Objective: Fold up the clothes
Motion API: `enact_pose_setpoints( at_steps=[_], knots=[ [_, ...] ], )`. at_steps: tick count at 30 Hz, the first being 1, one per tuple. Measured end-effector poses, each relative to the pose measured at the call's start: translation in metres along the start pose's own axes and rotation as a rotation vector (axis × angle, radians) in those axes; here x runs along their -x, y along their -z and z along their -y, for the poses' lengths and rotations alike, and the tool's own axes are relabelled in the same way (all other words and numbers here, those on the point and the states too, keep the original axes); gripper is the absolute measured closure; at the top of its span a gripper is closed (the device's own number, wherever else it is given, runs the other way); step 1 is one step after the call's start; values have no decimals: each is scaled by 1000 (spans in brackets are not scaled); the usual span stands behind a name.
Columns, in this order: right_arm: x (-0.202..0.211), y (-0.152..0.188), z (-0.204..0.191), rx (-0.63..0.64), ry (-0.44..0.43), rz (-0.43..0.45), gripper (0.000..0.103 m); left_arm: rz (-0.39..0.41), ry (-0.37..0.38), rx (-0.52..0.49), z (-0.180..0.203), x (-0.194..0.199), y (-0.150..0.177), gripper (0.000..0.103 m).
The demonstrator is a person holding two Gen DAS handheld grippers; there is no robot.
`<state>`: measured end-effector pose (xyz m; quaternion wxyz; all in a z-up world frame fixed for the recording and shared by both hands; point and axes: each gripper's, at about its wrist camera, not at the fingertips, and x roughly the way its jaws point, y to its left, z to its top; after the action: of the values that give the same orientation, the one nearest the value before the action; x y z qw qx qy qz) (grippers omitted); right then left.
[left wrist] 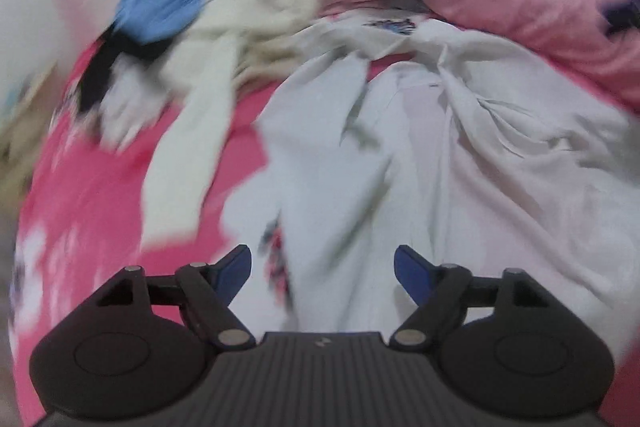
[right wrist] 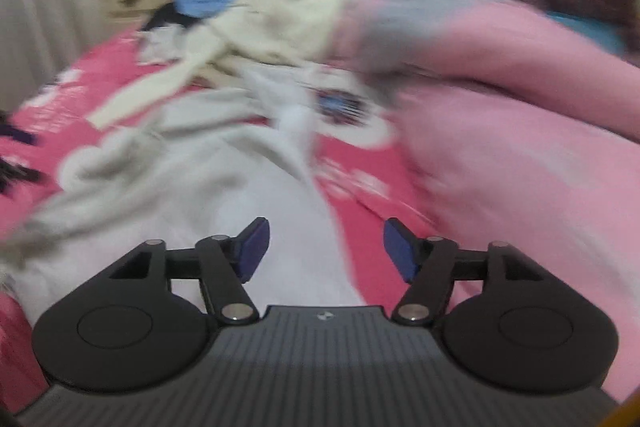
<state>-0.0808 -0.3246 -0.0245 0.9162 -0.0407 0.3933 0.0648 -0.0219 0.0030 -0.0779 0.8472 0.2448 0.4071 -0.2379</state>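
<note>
Left gripper [left wrist: 322,269] first: a matte black body fills the bottom of its view, ribbed with fine lengthwise grooves, a small pale logo mark at twelve o'clock on its front edge. Round black housings bulge at nine and three o'clock of the body, each with a faint embossed circle. Slim black linkage bars run forward from silver rivets, more silver pins capping the outer joints. The fingertips [left wrist: 236,269] carry blue pads. Over to the right gripper [right wrist: 325,249]: same build, with the same ribbed dark grey-black body, tiny logo, twin round housings, silver rivets and black links, and blue-purple pads [right wrist: 400,253] on the tips.
</note>
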Motion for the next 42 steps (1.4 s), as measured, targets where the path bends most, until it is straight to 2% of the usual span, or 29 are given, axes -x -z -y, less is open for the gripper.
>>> enact_pose_setpoints(
  at_steps=[3,6,10,14,16,18,19,20,22,23,24,25,26,29,34,37,38,39,41,42],
  knots=[
    [-62,-48,-14,78,-38,-18,30,-13,-23,-33,5,-47,-39,24],
    [-118,-91,-28,132,-57,-30,19,7,-67,31,-6,-87,-71,24],
    [-193,-129,-50,153,-81,-72,18,9,-70,85,-21,-135,-101,24],
    [-253,-144,-50,95,-140,-124,18,43,-31,125,-27,-163,-117,24],
    [-274,-145,-48,71,-141,-138,19,59,5,134,-28,-174,-121,24],
    [-290,-141,-42,21,-117,-158,20,59,25,151,-28,-187,-122,35],
    [-297,-137,-34,-24,-100,-171,23,51,25,163,-28,-193,-121,51],
    [-303,-133,-25,-74,-85,-185,29,46,27,179,-30,-200,-120,55],
    [-309,-127,-8,-172,-73,-208,68,70,34,234,-36,-204,-117,62],
    [-311,-124,1,-221,-71,-218,74,76,39,267,-40,-203,-117,68],
    [-309,-123,6,-239,-71,-210,83,80,39,299,-44,-203,-116,74],
    [-302,-122,8,-230,-74,-186,94,81,32,333,-49,-201,-116,88],
    [-295,-122,10,-220,-77,-162,96,83,17,367,-56,-199,-114,96],
    [-263,-124,26,-261,-87,-52,98,87,-44,455,-78,-187,-109,102],
    [-182,-127,51,-324,-74,132,99,88,-123,547,-112,-158,-93,103],
    [-130,-127,64,-354,-65,225,99,106,-98,534,-119,-133,-86,100],
    [-113,-128,68,-364,-62,256,99,111,-81,527,-120,-125,-84,90],
    [-93,-127,72,-365,-55,282,99,115,-64,512,-119,-117,-82,84],
    [-46,-123,78,-357,-30,328,99,126,-51,437,-106,-104,-79,70],
    [-20,-116,82,-366,-13,353,99,130,-47,389,-98,-99,-79,66]
  ],
)
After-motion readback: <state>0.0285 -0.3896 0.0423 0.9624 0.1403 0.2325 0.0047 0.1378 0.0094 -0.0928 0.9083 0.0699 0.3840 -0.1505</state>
